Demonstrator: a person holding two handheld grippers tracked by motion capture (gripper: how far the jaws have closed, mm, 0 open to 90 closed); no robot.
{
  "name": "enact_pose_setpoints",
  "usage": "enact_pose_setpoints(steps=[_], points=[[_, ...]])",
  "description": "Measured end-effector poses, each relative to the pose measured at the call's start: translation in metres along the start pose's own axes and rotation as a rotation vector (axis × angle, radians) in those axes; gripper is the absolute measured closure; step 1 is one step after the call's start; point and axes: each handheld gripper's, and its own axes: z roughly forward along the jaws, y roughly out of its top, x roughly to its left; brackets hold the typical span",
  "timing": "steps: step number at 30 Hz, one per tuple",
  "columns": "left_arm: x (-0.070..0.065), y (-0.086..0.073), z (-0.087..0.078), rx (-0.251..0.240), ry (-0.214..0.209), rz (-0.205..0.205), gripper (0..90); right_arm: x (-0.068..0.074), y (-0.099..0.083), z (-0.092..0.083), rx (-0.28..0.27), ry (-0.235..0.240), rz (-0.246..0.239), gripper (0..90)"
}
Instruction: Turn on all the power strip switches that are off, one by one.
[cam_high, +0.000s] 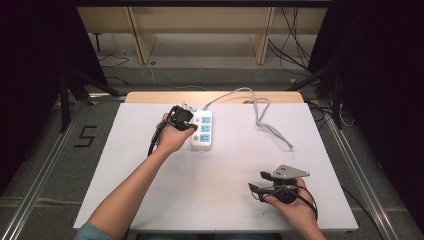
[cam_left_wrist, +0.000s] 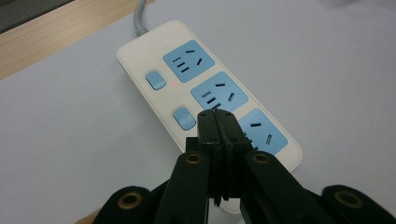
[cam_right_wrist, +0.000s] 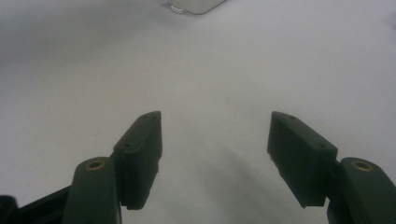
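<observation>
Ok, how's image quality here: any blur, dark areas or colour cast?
High view: table evenly lit, surroundings nearly black. Left gripper view: power strip sharp, shut left gripper slightly soft. Right gripper view: dim and greyish, open right gripper soft-edged, faint shadow beneath.

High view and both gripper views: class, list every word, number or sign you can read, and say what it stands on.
"5": black figure on the grey floor left of the white table.
White power strip with blue sockets: no readable print; a tiny red mark beside one switch is too small to read.
</observation>
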Motion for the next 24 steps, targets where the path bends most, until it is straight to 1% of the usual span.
enact_pose_setpoints(steps=[9,12,24], points=[[-0.0018,-0.0033,0.0021,0.012,-0.003,-0.002,89.5,-0.0002,-0.0001,-0.0002,0.002,-0.001,0.003,36.5],[-0.0023,-0.0034,0.0024,0.02,-0.005,0.006,89.5,-0.0002,-0.0001,-0.0003,0.004,-0.001,0.003,36.4],[-0.0047,-0.0045,0.0068,0.035,-0.005,0.001,89.5,-0.0001,-0.0001,0.0001,0.005,-0.001,0.003,36.4]])
